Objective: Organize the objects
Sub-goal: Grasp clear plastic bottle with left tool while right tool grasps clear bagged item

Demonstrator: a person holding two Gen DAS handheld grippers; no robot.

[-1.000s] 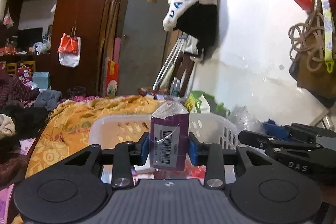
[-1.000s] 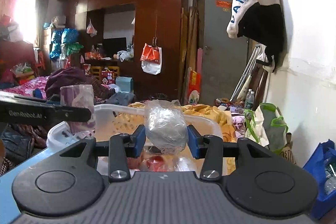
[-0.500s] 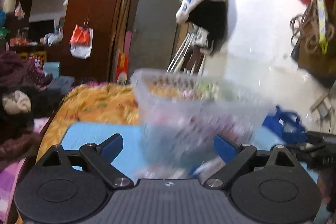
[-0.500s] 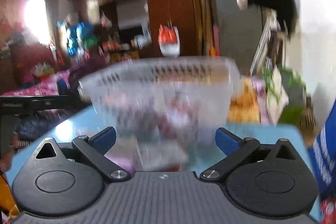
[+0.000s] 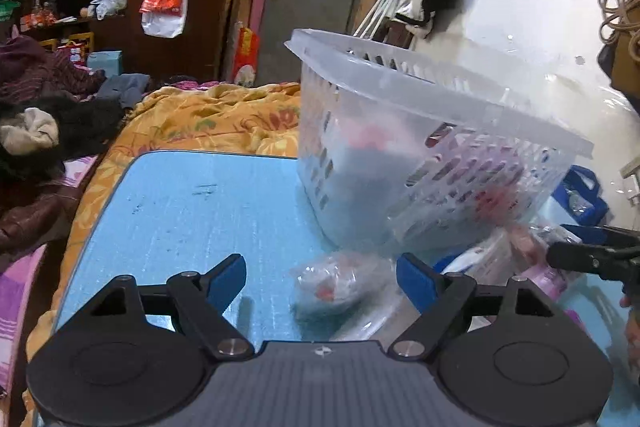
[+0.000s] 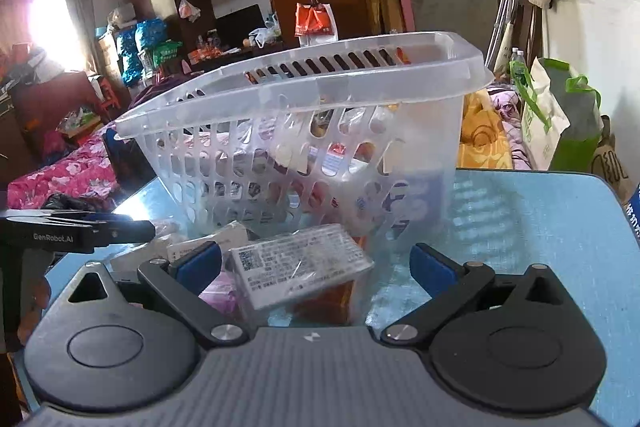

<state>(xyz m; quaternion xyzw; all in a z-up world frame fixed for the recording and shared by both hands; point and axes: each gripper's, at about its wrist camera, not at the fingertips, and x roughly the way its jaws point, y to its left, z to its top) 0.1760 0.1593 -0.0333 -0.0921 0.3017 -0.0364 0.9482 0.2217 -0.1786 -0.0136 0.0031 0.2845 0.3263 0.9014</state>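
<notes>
The left tongs (image 5: 322, 277) are spread wide, their jaws having just been narrowing, and a clear-wrapped packet (image 5: 340, 285) is seen lying on the blue worktop (image 5: 192, 211) between them, untouched by either pad. The right tongs (image 6: 316, 265) are likewise held wide and gripping nothing, with a labelled, plastic-wrapped box (image 6: 300, 269) lying between them. The translucent slotted basket (image 6: 312, 131), part-filled with packets, is found at twelve o'clock of both.

basket (image 6: 304, 99) on table (image 6: 540, 219) | wrapped box (image 6: 300, 267) before basket
</notes>
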